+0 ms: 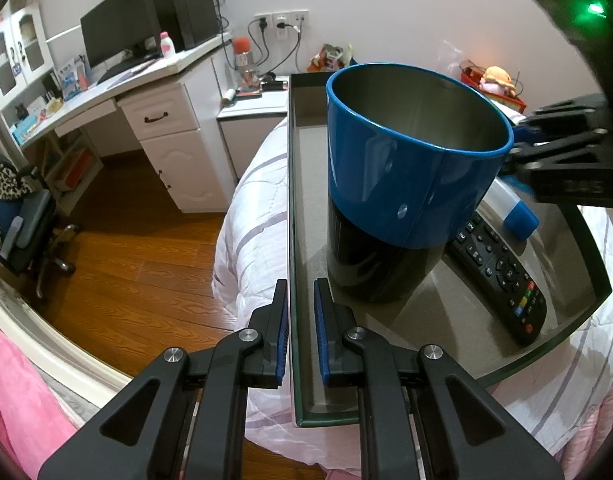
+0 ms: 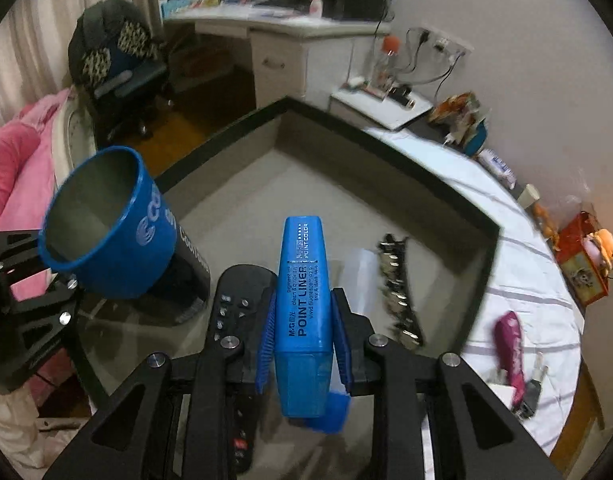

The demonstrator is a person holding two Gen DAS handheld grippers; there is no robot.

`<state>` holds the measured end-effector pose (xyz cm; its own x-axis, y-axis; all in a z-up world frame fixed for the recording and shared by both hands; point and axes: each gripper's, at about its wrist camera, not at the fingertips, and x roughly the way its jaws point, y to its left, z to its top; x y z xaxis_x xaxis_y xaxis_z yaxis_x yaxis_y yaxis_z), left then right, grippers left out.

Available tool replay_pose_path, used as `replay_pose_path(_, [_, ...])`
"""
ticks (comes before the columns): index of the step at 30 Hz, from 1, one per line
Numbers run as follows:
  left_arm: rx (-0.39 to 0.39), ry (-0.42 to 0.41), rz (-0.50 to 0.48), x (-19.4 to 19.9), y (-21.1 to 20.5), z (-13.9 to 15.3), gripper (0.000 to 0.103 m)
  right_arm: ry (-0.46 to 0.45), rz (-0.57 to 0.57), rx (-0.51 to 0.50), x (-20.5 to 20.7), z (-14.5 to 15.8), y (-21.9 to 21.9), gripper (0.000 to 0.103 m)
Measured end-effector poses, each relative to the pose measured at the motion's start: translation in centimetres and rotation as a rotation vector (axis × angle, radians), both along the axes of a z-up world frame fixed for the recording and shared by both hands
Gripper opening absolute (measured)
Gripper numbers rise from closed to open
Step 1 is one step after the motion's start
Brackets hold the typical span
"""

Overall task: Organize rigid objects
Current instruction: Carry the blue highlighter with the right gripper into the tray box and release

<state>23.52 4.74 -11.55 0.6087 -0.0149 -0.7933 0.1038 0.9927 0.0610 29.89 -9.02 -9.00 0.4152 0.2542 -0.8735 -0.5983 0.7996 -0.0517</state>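
Note:
A blue-and-black metal cup point(image 1: 402, 184) stands open and empty on a glass tray table point(image 1: 306, 400) over the bed. My left gripper point(image 1: 300, 312) is shut on the tray's near-left edge. My right gripper point(image 2: 302, 320) is shut on a blue highlighter point(image 2: 302, 300) and holds it above the tray, to the right of the cup point(image 2: 106, 224). The right gripper also shows at the right edge of the left wrist view point(image 1: 522, 152), beside the cup's rim. A black remote point(image 1: 502, 276) lies on the tray next to the cup.
A strip of metal clips point(image 2: 398, 292) lies on the tray beside a white card. A purple item and keys point(image 2: 518, 360) lie on the white bedcover. A desk with a monitor point(image 1: 114, 36), an office chair point(image 1: 22, 224) and a wooden floor are to the left.

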Motion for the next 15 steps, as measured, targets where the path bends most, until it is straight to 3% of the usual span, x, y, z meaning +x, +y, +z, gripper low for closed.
replay_pose_path(15, [-0.003, 0.003, -0.006, 0.2, -0.2, 0.0, 0.011, 0.098, -0.058, -0.024, 3.4, -2.7, 0.3, 0.027])
